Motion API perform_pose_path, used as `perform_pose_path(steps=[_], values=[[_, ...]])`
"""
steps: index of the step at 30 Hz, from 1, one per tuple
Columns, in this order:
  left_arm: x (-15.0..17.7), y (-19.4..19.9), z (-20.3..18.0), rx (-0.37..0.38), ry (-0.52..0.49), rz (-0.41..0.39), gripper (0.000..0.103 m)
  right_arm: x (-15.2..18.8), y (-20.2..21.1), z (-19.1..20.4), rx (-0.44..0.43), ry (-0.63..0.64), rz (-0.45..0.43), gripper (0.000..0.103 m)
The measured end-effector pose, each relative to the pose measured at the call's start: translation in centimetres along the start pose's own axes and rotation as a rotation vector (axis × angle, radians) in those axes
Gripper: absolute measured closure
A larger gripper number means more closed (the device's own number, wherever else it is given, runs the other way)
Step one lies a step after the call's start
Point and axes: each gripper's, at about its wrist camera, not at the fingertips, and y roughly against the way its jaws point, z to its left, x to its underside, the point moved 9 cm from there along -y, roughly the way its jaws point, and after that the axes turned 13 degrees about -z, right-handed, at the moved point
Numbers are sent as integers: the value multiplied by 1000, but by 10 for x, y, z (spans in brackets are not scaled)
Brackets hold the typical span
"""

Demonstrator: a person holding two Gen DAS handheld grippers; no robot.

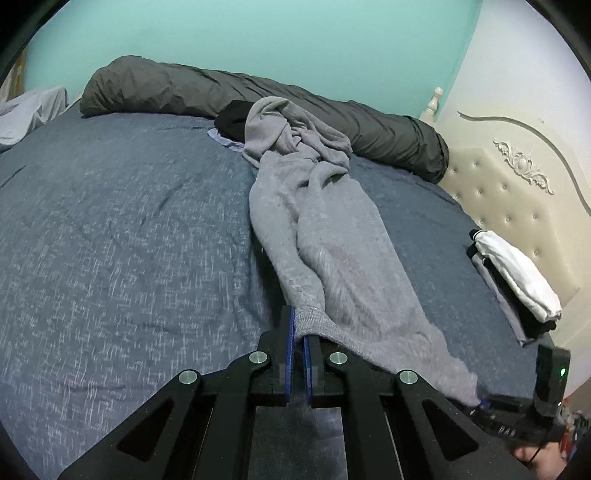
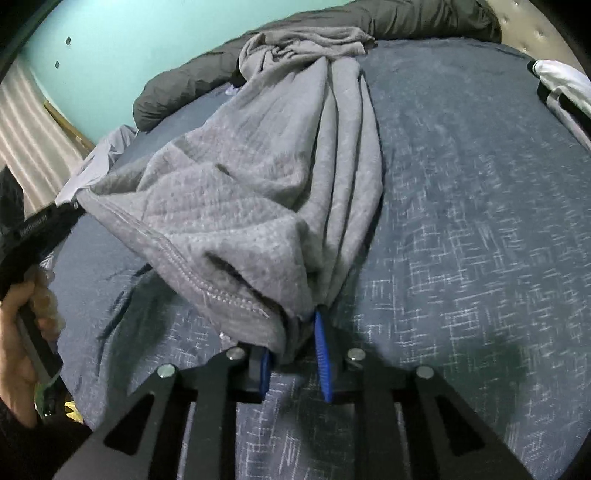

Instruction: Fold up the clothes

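A: How were the grippers set?

B: The left gripper point(image 1: 298, 332) was pinched down on the ribbed hem of the grey garment point(image 1: 317, 221), its blue pads point(image 1: 291, 354) nearly meeting with the cloth edge between them. The right gripper point(image 2: 295, 332) had a bunched corner of the same garment point(image 2: 258, 177) between its pads, jaws narrowed on the wad. A hand point(image 2: 22, 325) showed at the left edge of the right wrist view, gripping the other tool's handle.

A: Which way did the garment run?

B: Lengthwise, straight away from both grippers. The hem was nearest the tools, stretched between them, and the long axis ran forward to a crumpled heap at the far end, beside the dark grey rolled duvet point(image 1: 258, 99). Its far part lay on the bed; the near end was lifted off it.

A: And underneath?

B: A blue mottled bedspread point(image 1: 110, 221) covered the bed ahead of and below both grippers. Past the duvet stood a turquoise wall point(image 1: 258, 33). Off to the right of the left gripper rose a cream tufted headboard point(image 1: 517, 206).

A: Anything else on the bed?

B: A folded stack point(image 1: 513, 280), white on top with black under it, lay right of the left gripper by the headboard. A black item point(image 1: 232, 122) sat beside the garment's far heap.
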Motion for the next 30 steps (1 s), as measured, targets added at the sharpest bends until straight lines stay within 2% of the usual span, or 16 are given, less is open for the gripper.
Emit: perform_pose_path(steps=[3,8,11,15,20,26,30], values=[[5,8,8,3,25,6,99,-2,2,4,-25,-37,-13,84],[4,26,13,6,32,-6,99,-12,13,16,-88,-87,-53,95],[-10,40,5,19,33,-25,99,-38,32,25,-114,-103,-98,97],[-38,60,-13,40,13,-49,99,-94,72,43,-137,-59,-179,100],[-112,95,-51,72,-33,-107,100,-168,129,70,-143,32,-280,100],[-214,163,-100,106,-93,-203,99,-278,234,111,-154,124,-441,100],[-268,200,-130,120,-130,-235,99,-331,287,141,-139,195,-492,100]])
